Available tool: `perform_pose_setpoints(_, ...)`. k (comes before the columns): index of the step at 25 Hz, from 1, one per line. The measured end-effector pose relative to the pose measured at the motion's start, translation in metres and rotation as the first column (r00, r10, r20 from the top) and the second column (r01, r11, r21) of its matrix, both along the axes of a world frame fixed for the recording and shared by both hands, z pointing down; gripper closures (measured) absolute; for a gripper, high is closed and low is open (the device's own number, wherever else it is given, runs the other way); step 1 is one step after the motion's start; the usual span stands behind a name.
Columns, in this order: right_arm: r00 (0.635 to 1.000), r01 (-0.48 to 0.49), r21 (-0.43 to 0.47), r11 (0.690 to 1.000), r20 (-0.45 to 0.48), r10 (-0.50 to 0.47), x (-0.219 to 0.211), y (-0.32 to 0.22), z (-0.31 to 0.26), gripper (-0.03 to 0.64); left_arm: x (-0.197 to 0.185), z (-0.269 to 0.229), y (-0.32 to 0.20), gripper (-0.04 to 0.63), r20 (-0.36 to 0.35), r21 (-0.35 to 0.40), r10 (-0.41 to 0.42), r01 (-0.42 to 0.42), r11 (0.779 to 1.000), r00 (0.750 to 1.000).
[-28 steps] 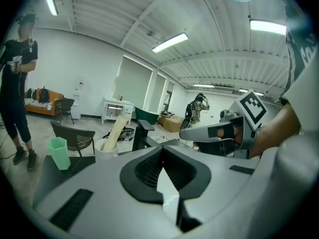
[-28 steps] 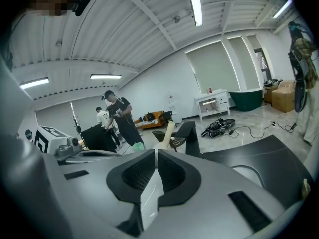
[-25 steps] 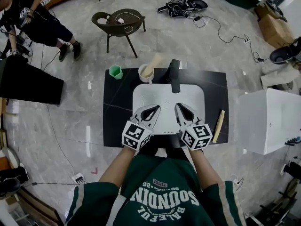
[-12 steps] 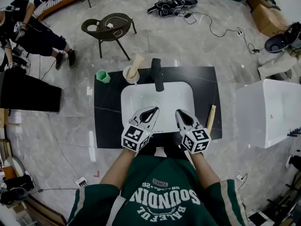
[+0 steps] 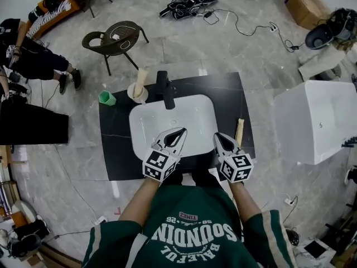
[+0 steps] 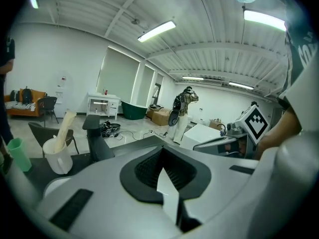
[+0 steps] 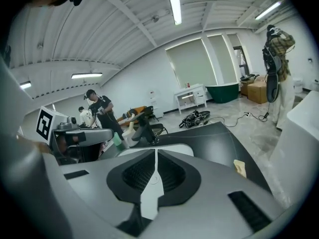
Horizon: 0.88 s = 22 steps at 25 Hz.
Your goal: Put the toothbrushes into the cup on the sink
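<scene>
A wooden toothbrush (image 5: 240, 132) lies on the black counter (image 5: 114, 144) right of the white sink (image 5: 173, 121); the right gripper view shows its end (image 7: 239, 168). A second wooden toothbrush (image 5: 140, 79) stands in the white cup (image 5: 137, 94) at the sink's back left, beside the black faucet (image 5: 165, 89). The left gripper view has that cup (image 6: 59, 158) at its left. My left gripper (image 5: 180, 132) hovers over the sink's front edge, shut and empty. My right gripper (image 5: 219, 136) is shut and empty at the sink's front right, just left of the lying toothbrush.
A green cup (image 5: 106, 97) stands left of the white cup. A large white box (image 5: 312, 121) sits right of the counter. Behind it are a chair (image 5: 114, 38), floor cables (image 5: 245, 24) and a person (image 5: 33, 54) at the far left.
Both grippers have shifted rightward along the sink's front edge. The right gripper now sits closer to the toothbrush on the counter. Both stay shut.
</scene>
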State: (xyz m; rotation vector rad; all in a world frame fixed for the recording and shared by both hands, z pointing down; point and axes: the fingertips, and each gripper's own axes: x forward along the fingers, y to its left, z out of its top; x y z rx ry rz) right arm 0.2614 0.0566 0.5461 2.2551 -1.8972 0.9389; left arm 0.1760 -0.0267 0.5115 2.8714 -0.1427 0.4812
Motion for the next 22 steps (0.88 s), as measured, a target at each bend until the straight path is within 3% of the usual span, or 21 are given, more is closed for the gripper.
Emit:
perform_pose_setpoints(12, 0.994, -0.106, -0.095, 0.990, 0.020, 0.109, 0.076, 0.065, 0.033, 0.561, 0.046, 0.008, 0.040, 0.584, 0.024, -0.007, 0.052, -0.052, 0.999, 0.998)
perform_pose_setpoints(17, 0.994, -0.098, -0.203, 0.974, 0.033, 0.107, 0.110, 0.082, 0.056, 0.449, 0.055, 0.007, 0.051, 0.584, 0.041, -0.016, 0.033, -0.032, 0.999, 0.999)
perform_pose_setpoints(22, 0.992, -0.092, -0.303, 0.949, 0.056, 0.114, 0.138, 0.090, 0.082, 0.428, 0.053, 0.004, 0.048, 0.584, 0.057, -0.010, -0.020, 0.020, 1.000, 0.998)
